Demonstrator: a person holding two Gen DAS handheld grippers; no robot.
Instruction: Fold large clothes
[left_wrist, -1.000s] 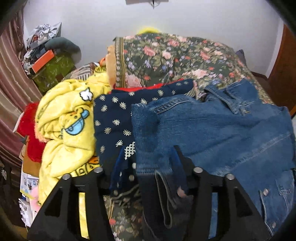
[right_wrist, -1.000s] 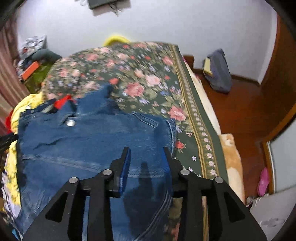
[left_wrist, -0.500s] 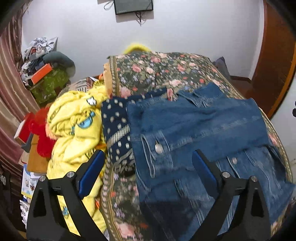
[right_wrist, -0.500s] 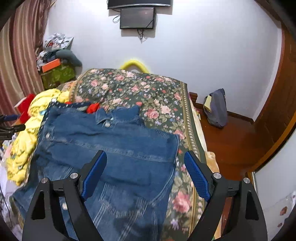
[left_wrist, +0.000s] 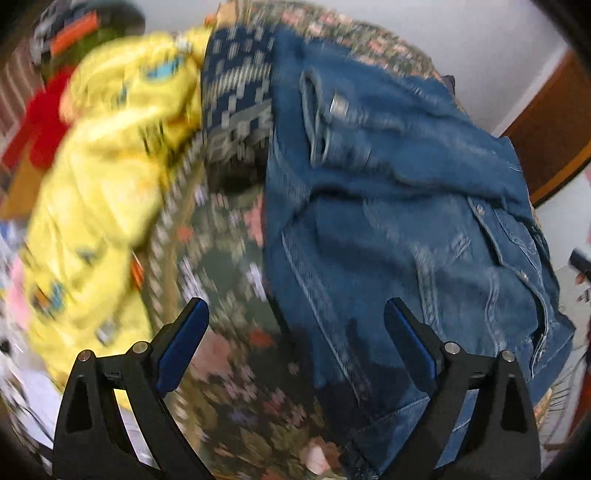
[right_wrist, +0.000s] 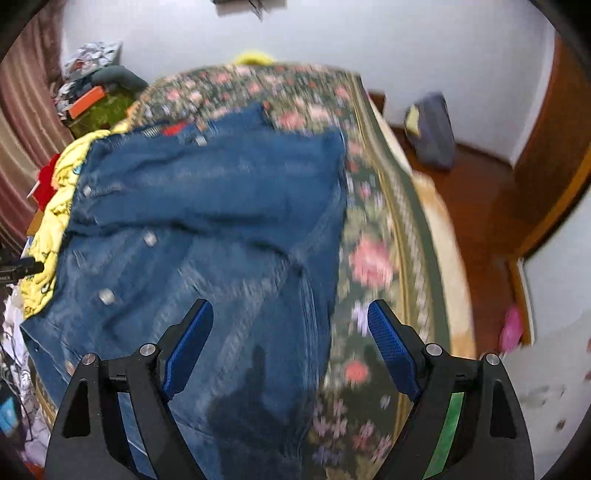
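A blue denim jacket (left_wrist: 399, 206) lies spread on the floral bedspread (left_wrist: 229, 266), its sleeves folded across its upper part. My left gripper (left_wrist: 295, 314) hovers open above the jacket's left lower edge, nothing between its blue pads. In the right wrist view the same jacket (right_wrist: 207, 221) fills the left and middle. My right gripper (right_wrist: 290, 314) stands open over the jacket's right lower edge where it meets the bedspread (right_wrist: 373, 266). Both views are blurred by motion.
A yellow printed garment (left_wrist: 107, 177) and a navy patterned one (left_wrist: 236, 85) are heaped left of the jacket. The bed's right edge drops to a wooden floor (right_wrist: 480, 206) with a grey bag (right_wrist: 432, 129). Clutter (right_wrist: 92, 92) is stacked by the curtain.
Both grippers let go of the denim sleeves, opened wide and drew back towards the jacket's near hem. The sleeves now lie folded on the jacket.
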